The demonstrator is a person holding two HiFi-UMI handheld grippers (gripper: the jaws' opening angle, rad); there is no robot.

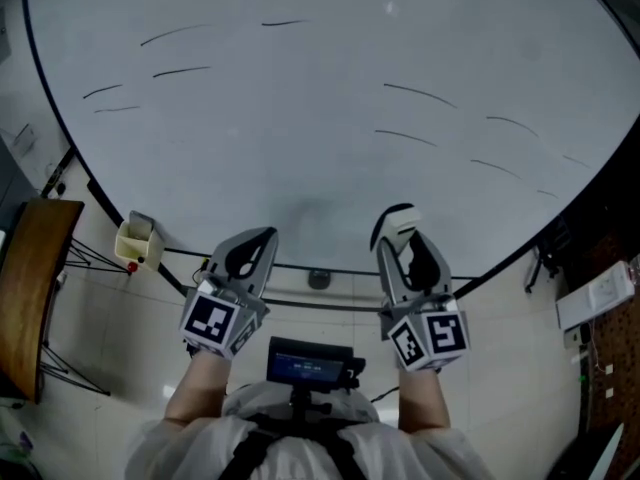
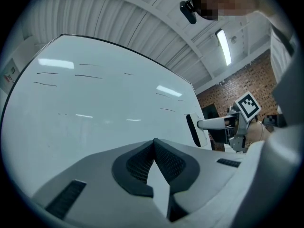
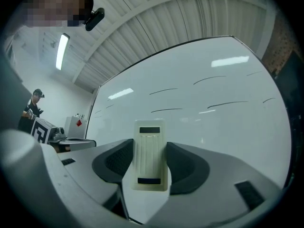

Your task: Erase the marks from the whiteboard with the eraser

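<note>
In the head view, the whiteboard (image 1: 320, 88) fills the space ahead of both tongs, with short dark marks (image 1: 418, 94) scattered above the right tongs and more above the left. The left tongs (image 1: 260, 240) point at the board's lower edge. The right tongs (image 1: 400, 233) hold a pale eraser (image 1: 398, 220) at their tip, close to the lower part of the board. A cream holder (image 1: 137, 240) hangs off the board's edge, out to the left of the left tongs.

In the left gripper view, the left tongs (image 2: 154, 147) are pressed together tip to tip with nothing between them. The whiteboard (image 2: 95, 103) lies straight ahead. To their right, the right tongs (image 2: 205, 124) hold the eraser (image 2: 192, 129) with its dark face turned to the board. I cannot tell whether it touches.

In the right gripper view, the right tongs (image 3: 150, 148) are clamped on the eraser (image 3: 151, 158), which stands upright between the pads. Marks (image 3: 164, 91) cross the whiteboard (image 3: 213, 122) above it. A person (image 3: 32, 106) stands far off to the left.
</note>
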